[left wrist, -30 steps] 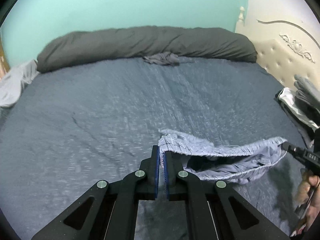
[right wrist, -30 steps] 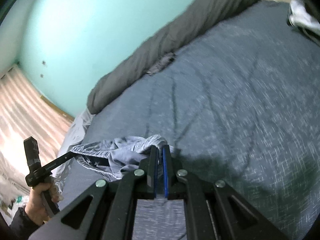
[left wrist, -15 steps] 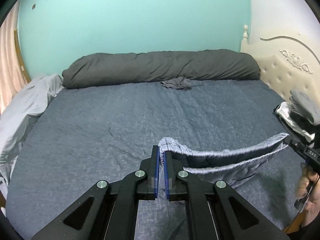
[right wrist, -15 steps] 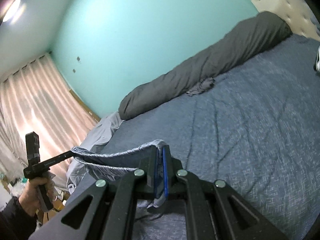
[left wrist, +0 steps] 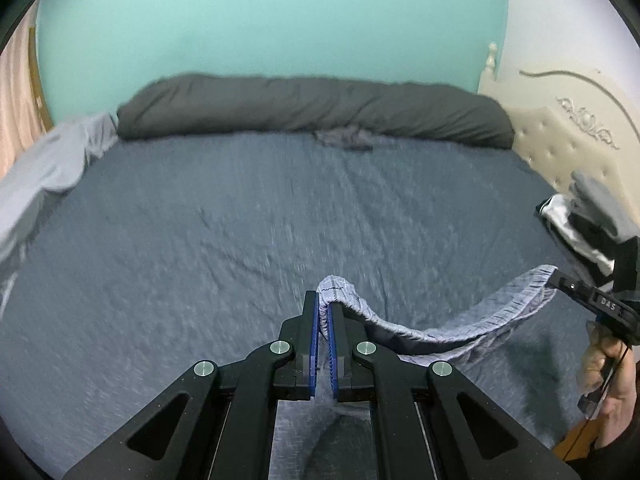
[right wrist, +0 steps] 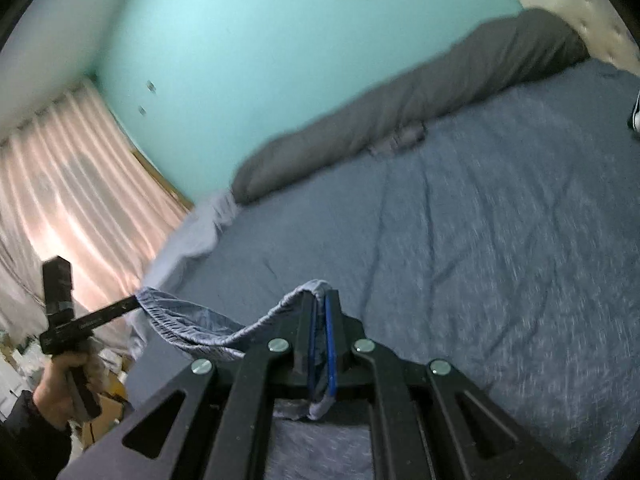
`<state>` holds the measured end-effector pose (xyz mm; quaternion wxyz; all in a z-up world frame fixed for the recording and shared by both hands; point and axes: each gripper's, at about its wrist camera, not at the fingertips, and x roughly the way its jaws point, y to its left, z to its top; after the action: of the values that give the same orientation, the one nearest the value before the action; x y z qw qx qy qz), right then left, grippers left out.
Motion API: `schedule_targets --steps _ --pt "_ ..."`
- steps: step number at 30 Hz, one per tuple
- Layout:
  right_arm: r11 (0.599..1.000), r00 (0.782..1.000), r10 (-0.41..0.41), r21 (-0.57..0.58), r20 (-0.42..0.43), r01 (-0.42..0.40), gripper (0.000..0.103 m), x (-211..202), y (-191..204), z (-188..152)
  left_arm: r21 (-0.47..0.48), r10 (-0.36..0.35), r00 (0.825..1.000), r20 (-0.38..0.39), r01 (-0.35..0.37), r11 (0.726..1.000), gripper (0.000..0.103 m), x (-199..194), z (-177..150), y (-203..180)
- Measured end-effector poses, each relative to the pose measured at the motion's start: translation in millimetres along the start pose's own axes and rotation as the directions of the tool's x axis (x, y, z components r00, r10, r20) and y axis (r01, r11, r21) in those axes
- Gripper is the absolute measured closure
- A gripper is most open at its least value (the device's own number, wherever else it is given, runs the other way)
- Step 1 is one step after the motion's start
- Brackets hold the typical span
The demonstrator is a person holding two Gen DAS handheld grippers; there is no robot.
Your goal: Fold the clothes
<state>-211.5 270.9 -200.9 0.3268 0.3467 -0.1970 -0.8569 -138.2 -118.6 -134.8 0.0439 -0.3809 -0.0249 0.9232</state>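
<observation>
Both tools are up over the bed (left wrist: 248, 216), and strung between them is a light blue-grey garment (left wrist: 460, 328) with a gathered, elastic-looking edge (shorts, perhaps; the folds hide the full shape). The left tool (left wrist: 324, 316) is clenched on one end of that edge, its blue pads (left wrist: 314, 344) pressed close with cloth bunched over the tips. From the other camera, the right tool (right wrist: 319, 308) is likewise clamped on the opposite end, fabric pinched between its pads and a scrap hanging down behind them. The garment sags in a shallow curve between the two grips, lifted clear of the blue-grey bedsheet. At the right edge of the left view, the person's right hand (left wrist: 612, 384) grips its handle; in the right view the left hand (right wrist: 60, 380) does the same. Along the far side of the bed lies a long dark grey rolled duvet (left wrist: 312, 108), with a small crumpled grey cloth (left wrist: 346, 140) just in front of it. A pile of clothes (left wrist: 584, 216) sits by the cream headboard (left wrist: 568, 140).
</observation>
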Motion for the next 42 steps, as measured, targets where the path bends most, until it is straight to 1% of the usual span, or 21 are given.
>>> schedule_targets --steps 3,6,9,13,19,22,23,26,27,31,33,34,35,36,38,42 --pt "0.999 0.996 -0.052 0.012 -0.074 0.053 0.099 27 -18 -10 -0.035 -0.007 0.999 -0.043 0.006 0.999 0.099 37 -16 3" --pt "0.993 0.984 -0.109 0.026 -0.138 0.114 0.099 46 -38 -21 -0.075 -0.015 0.998 -0.067 0.01 0.997 0.099 69 -28 7" --pt "0.984 0.965 -0.166 0.036 -0.202 0.177 0.099 63 -58 -32 -0.109 -0.022 0.996 -0.088 0.012 0.994 0.099 103 -39 11" --pt "0.969 0.938 -0.223 0.043 -0.265 0.243 0.098 79 -76 -39 -0.124 -0.032 0.995 -0.092 0.02 0.992 0.099 125 -45 10" --pt "0.956 0.919 -0.284 -0.005 -0.273 0.294 0.096 87 -69 -33 -0.146 -0.046 0.994 -0.098 0.031 0.989 0.099 156 -52 9" --pt "0.954 0.921 -0.294 -0.017 -0.255 0.3 0.086 85 -64 -26 -0.166 -0.055 0.995 -0.089 0.04 0.985 0.098 165 -54 11" --pt "0.951 0.92 -0.305 -0.029 -0.247 0.308 0.08 85 -62 -22 -0.174 -0.058 0.995 -0.084 0.043 0.984 0.098 167 -54 11" --pt "0.942 0.915 -0.337 -0.073 -0.222 0.329 0.079 84 -53 -12 -0.205 -0.069 0.995 -0.068 0.054 0.977 0.098 171 -55 15" --pt "0.942 0.916 -0.337 -0.082 -0.217 0.327 0.079 85 -51 -11 -0.219 -0.074 0.995 -0.062 0.059 0.974 0.098 172 -57 17" --pt "0.949 0.921 -0.312 -0.119 -0.233 0.291 0.077 100 -49 -17 -0.223 -0.08 0.995 -0.068 0.063 0.973 0.098 176 -60 15" --pt "0.948 0.914 -0.314 -0.137 -0.258 0.287 0.077 113 -46 -22 -0.23 -0.097 0.993 -0.061 0.08 0.97 0.098 176 -58 12" --pt "0.95 0.913 -0.306 -0.144 -0.268 0.276 0.077 119 -43 -23 -0.228 -0.101 0.993 -0.061 0.084 0.97 0.098 177 -58 11" --pt "0.953 0.915 -0.295 -0.159 -0.275 0.259 0.075 124 -39 -24 -0.226 -0.101 0.993 -0.065 0.084 0.971 0.098 178 -59 10" --pt "0.953 0.916 -0.288 -0.181 -0.279 0.244 0.069 129 -32 -26 -0.223 -0.102 0.992 -0.069 0.084 0.971 0.098 179 -59 8" --pt "0.948 0.918 -0.279 -0.232 -0.283 0.217 0.063 136 -19 -28 -0.243 -0.11 0.991 -0.076 0.089 0.966 0.098 182 -61 11" --pt "0.935 0.916 -0.265 -0.312 -0.301 0.168 0.061 146 3 -37 -0.254 -0.118 0.99 -0.082 0.094 0.963 0.098 184 -65 13"
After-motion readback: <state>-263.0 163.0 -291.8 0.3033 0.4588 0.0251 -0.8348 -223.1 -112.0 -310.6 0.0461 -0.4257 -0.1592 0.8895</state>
